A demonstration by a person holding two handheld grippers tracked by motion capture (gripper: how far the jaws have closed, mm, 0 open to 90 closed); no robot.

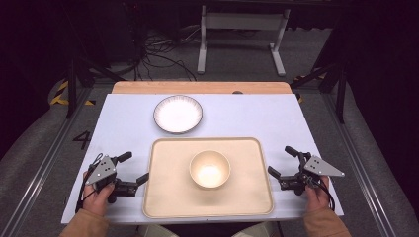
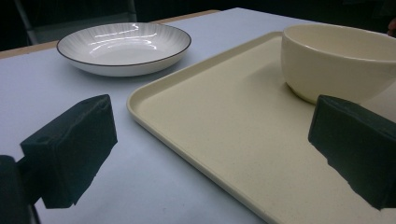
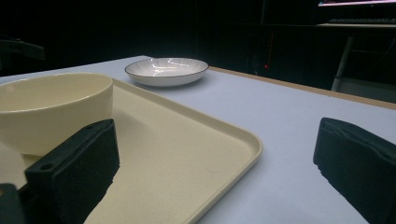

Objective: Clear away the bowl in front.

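High view: a cream bowl [image 1: 210,169] sits in the middle of a cream tray [image 1: 163,197] on the white table [image 1: 123,123]. A white plate [image 1: 178,114] with a dark rim lies behind the tray. The left gripper [image 1: 136,168] is by the tray's left edge, its jaws wide apart and holding nothing. The right gripper [image 1: 281,161] is by the right edge, jaws wide apart too.

The high view looks forward and down over the whole bench [image 1: 123,128]. Both gripper views sit low, close to the tray [image 2: 196,135], facing inward from opposite sides. All 3 views share tray, bowl [image 3: 51,109] and plate [image 1: 178,114].
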